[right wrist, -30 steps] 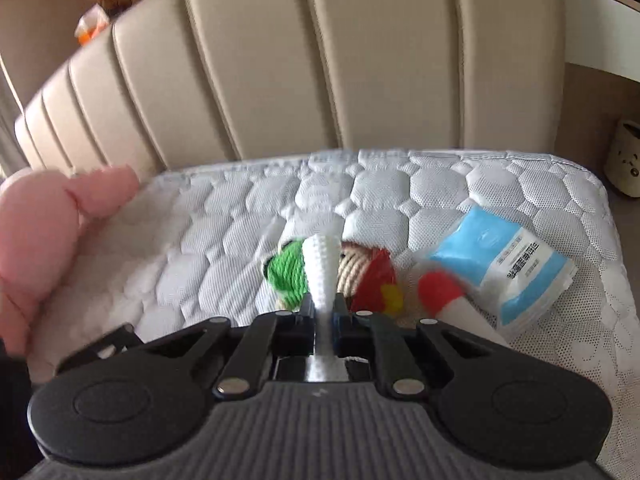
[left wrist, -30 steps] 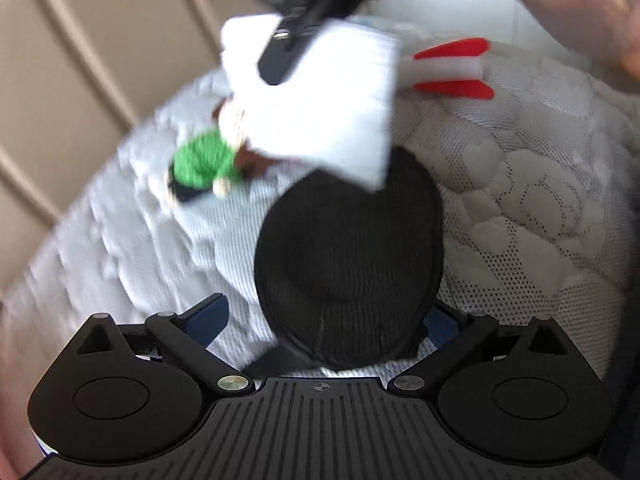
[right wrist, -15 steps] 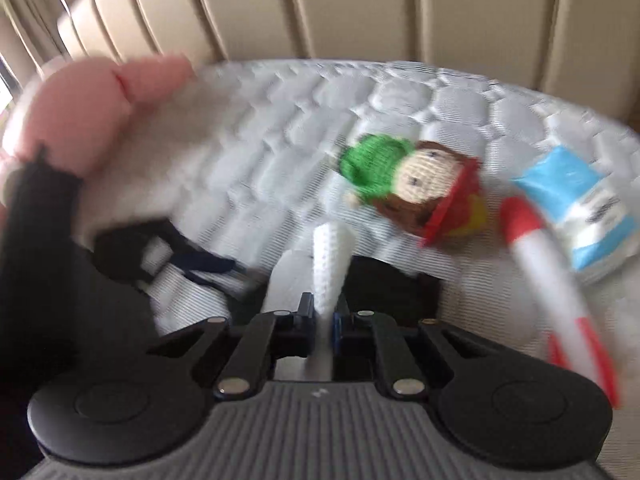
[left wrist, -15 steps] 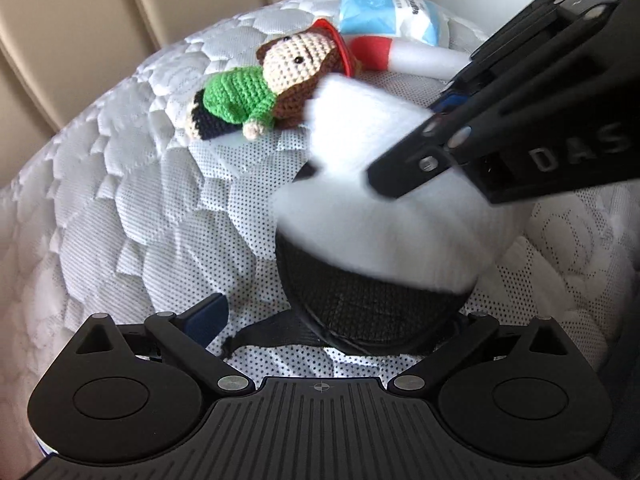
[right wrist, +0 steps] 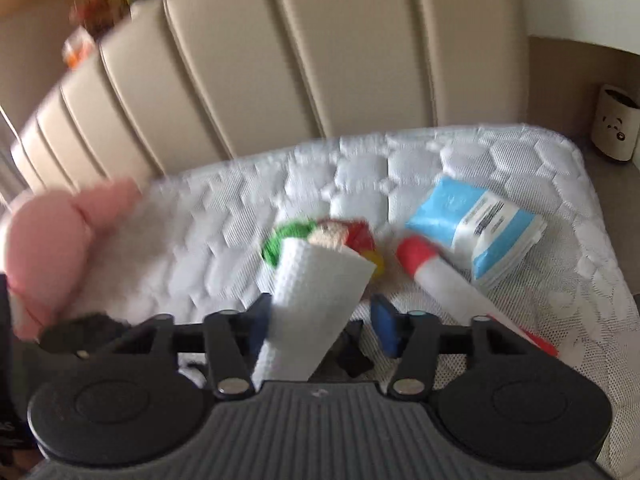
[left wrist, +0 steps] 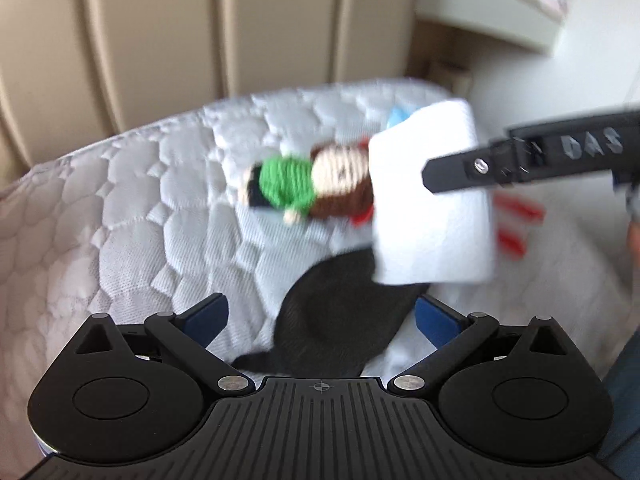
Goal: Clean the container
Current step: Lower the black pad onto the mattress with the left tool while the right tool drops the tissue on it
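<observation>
A black mesh container (left wrist: 340,320) lies low in the left wrist view, on the quilted mattress (left wrist: 132,208). My left gripper (left wrist: 320,316) is open around it, with a gap at the left blue pad (left wrist: 204,316). Above the container hangs a folded white paper towel (left wrist: 432,200), with one finger (left wrist: 452,172) of my right gripper across it. In the right wrist view the towel (right wrist: 316,300) stands between the blue pads of my right gripper (right wrist: 322,324). Those jaws are opening. The towel leans on the left pad (right wrist: 260,320) and is clear of the right one.
A crochet doll in green (left wrist: 288,188) lies behind the towel. A red-and-white rocket toy (right wrist: 440,280) and a blue-white packet (right wrist: 476,232) lie to the right. A pink plush (right wrist: 52,248) sits at left. The beige padded headboard (right wrist: 280,80) rises behind. A small bin (right wrist: 616,128) stands past the mattress corner.
The right jaws, pinched shut on the towel in both earlier frames, now stand apart around it. The towel has moved up and right off the container. The left view has rolled and lifted.
</observation>
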`<state>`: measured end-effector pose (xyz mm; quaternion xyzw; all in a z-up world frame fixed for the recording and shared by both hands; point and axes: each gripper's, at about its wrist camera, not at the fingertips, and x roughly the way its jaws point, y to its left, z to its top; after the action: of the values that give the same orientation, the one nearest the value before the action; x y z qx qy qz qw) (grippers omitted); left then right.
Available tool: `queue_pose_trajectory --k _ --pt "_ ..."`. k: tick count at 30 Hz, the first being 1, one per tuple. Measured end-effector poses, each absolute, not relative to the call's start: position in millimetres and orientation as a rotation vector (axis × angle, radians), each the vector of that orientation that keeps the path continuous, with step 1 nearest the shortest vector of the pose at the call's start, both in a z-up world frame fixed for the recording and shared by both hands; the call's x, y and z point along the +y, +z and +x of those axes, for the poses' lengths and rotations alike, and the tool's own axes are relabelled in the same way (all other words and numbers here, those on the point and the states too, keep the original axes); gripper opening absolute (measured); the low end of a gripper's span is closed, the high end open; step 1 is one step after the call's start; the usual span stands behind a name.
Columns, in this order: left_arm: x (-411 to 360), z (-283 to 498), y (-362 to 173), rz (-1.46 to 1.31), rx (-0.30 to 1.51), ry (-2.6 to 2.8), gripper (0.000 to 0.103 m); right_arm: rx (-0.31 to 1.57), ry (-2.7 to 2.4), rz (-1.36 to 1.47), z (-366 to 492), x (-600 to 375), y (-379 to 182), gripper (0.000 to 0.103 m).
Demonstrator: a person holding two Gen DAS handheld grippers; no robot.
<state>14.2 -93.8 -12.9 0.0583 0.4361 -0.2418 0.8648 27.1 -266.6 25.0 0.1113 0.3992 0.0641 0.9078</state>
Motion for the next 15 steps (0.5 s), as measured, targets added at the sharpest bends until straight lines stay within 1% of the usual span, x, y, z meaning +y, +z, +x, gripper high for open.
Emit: queue_pose_trajectory --k 1,3,5,7,10,11,12,15 --pt "-93 11 -8 0.073 0.898 -0.498 0.102 0.792 0.124 0.256 21 -271 32 0.07" --pt "-89 3 1 -0.037 0.858 -0.487 0.102 0.728 0.099 0.33 5 -283 43 0.085" --pt "-87 -11 5 -0.129 0.827 -0.493 0.103 0.716 0.07 0.417 -12 -296 49 0.093" --pt "-89 -21 9 -0.141 0.831 -0.504 0.103 0.729 0.041 0.495 -28 -308 51 0.093" --pt "-101 -31 14 -0.013 0.869 -0.523 0.103 0.769 -0.014 0.533 -48 -314 53 0.094" --pt "-104 -34 18 0.041 0.86 -0.519 0.103 0.769 -0.034 0.538 -55 -315 55 0.097" --pt "-107 -37 20 0.081 0.842 -0.51 0.103 0.765 -0.051 0.541 -61 -316 56 0.102" --pt "-111 -46 32 0.125 0.771 -0.459 0.103 0.759 -0.096 0.516 -72 -313 55 0.102"
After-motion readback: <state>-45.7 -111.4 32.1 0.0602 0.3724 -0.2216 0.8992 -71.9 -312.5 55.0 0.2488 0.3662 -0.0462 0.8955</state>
